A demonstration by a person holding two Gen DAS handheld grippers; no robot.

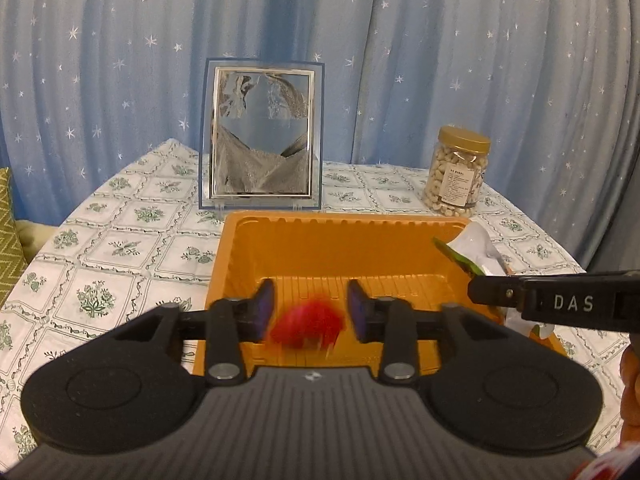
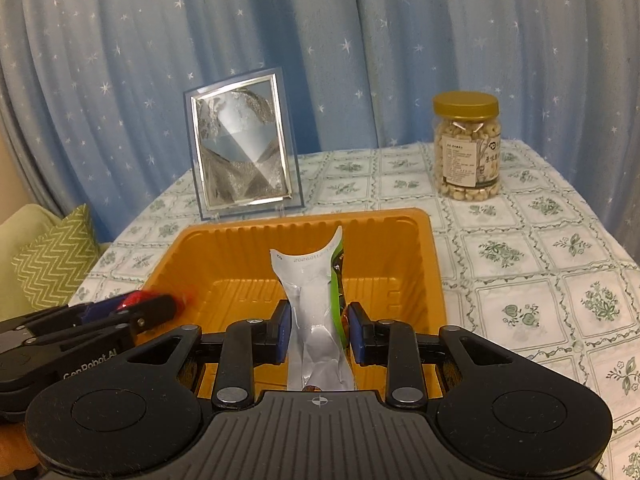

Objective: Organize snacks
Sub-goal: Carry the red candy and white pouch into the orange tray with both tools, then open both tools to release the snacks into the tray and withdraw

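Right wrist only, date-stamped pouch, green cushion

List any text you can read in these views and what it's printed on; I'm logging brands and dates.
"DAS": right gripper, on its side.
"GenRobot.AI": left gripper, on its body.
"2026011…": silver snack packet, mirrored date code, only partly legible.
Nut jar label: too small to read.
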